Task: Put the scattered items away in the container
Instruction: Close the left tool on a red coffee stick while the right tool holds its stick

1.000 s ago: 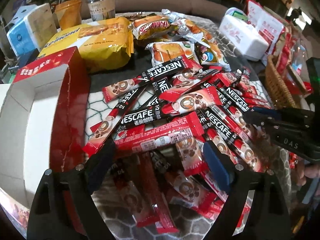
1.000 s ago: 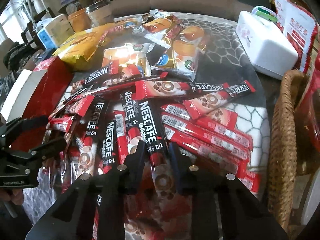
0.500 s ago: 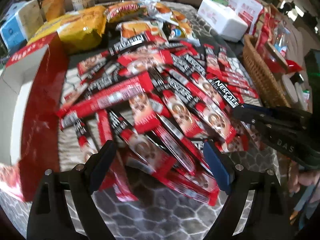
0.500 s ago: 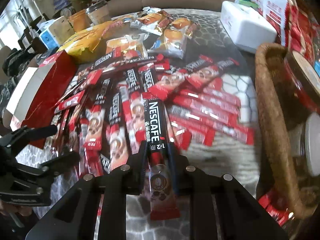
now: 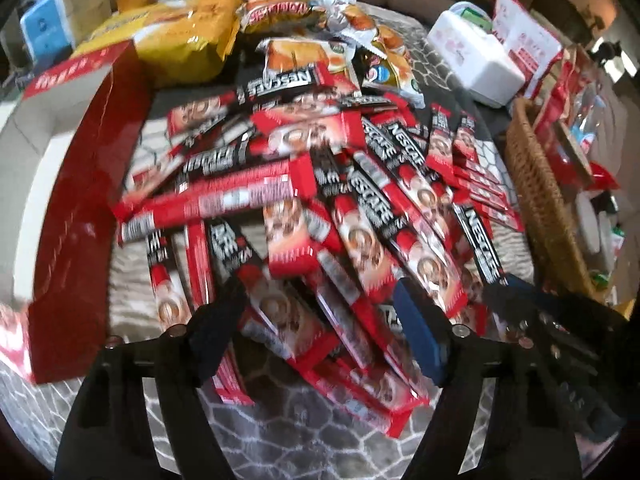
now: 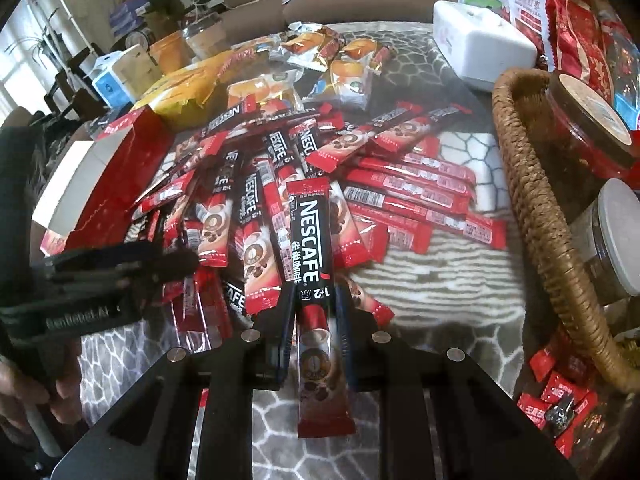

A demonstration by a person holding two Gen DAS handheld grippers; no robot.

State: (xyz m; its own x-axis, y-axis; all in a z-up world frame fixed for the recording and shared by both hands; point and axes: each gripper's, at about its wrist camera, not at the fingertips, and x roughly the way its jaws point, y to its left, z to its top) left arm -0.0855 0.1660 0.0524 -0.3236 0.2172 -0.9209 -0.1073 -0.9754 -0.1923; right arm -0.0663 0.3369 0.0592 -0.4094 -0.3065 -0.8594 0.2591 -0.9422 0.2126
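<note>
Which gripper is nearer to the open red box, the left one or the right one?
Left. The left gripper hangs over the sachets just beside the red box. The right gripper, shut on a Nescafe sachet, is farther out, across the pile from the box.

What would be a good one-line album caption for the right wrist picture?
Right gripper pinches one Nescafé coffee stick above the scattered pile, red box waiting at left.
</note>
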